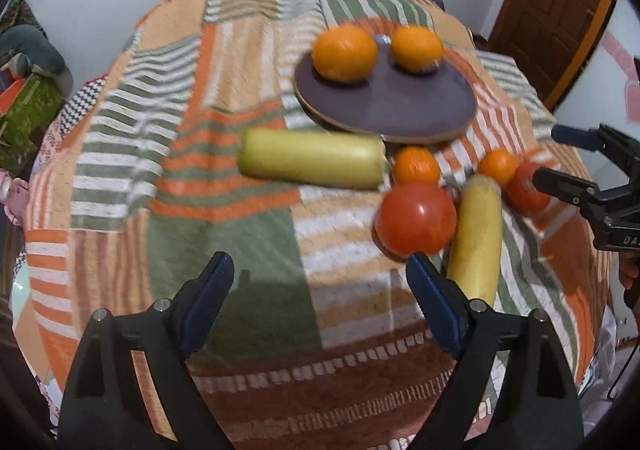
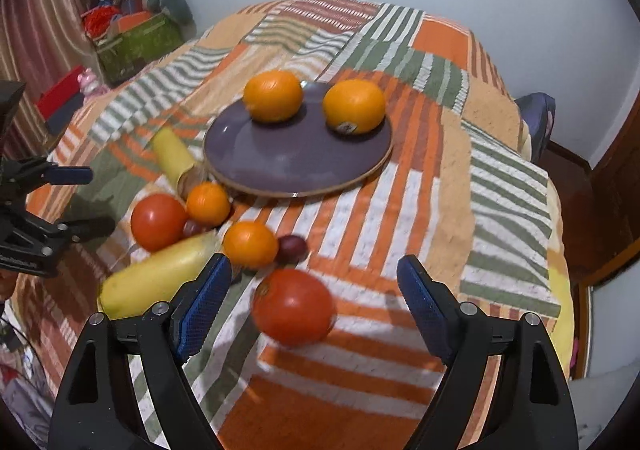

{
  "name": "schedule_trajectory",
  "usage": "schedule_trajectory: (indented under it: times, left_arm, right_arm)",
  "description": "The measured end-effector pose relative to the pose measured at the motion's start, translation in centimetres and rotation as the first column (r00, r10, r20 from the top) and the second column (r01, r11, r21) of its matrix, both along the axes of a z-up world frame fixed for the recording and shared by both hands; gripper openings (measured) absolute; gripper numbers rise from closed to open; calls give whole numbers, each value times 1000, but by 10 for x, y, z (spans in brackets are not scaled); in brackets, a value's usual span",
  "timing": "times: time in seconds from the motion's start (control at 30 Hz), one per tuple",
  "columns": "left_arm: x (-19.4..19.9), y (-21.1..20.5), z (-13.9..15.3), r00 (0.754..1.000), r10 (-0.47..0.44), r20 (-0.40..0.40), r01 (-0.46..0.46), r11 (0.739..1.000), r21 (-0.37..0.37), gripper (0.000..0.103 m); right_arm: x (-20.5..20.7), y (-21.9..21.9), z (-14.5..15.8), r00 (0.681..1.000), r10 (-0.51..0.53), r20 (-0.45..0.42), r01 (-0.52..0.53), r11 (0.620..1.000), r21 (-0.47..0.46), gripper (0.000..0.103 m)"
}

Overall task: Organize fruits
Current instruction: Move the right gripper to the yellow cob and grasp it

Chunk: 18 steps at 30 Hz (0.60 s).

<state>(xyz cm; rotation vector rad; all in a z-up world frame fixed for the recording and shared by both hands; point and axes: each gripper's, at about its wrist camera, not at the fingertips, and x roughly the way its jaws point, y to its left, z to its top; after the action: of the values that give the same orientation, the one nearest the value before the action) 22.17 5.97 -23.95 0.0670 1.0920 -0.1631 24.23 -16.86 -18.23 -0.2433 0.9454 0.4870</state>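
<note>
A purple plate (image 1: 388, 110) (image 2: 292, 158) holds two big oranges (image 1: 344, 52) (image 2: 354, 105). Beside it on the cloth lie two pale yellow squashes (image 1: 312, 158) (image 2: 156, 274), two small oranges (image 1: 416, 166) (image 2: 250, 244), two tomatoes (image 1: 416, 218) (image 2: 294, 306) and a dark grape (image 2: 292, 248). My left gripper (image 1: 320, 306) is open and empty above the cloth, left of the pile. My right gripper (image 2: 310, 294) is open, with the near tomato between its fingers' line, apart from the pads. Each gripper shows at the edge of the other's view.
The table wears a striped orange, green and white cloth (image 1: 224, 250) that drops off at the near edge. A green box of clutter (image 2: 136, 38) stands beyond the left side. A wooden door (image 1: 552, 18) is at the right.
</note>
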Motion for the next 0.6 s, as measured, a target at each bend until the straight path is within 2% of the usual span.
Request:
schedule_trajectory:
  times: [0.13,0.3,0.4,0.5,0.6]
  left_arm:
    - [2,-12,-16,999,-28,-46,28,1000,-7,89]
    - [8,-12,-24,998,-22,-54,22,1000,3,89]
    - [10,-8,-28,998,-24,-58,24,1000,-11,90]
    - [8,-8,-29,998,-36,-55,35,999,-13,90]
    - [5,-8,-29,997,-45,-57,45,999,-18,90]
  right_arm:
    - [1,10,-8,999,37,-17,-37,999,-37,83]
    - [8,17,-19,998,48,-30,-50,996,-68,83]
    - [15,16,-19,999,44,-31,-46,998,-52,89]
    - [22,17,-21,1000,20,-4,-20,996,-89,90]
    - [31,20,-28,1000,24,-21,-26,993,-114,90]
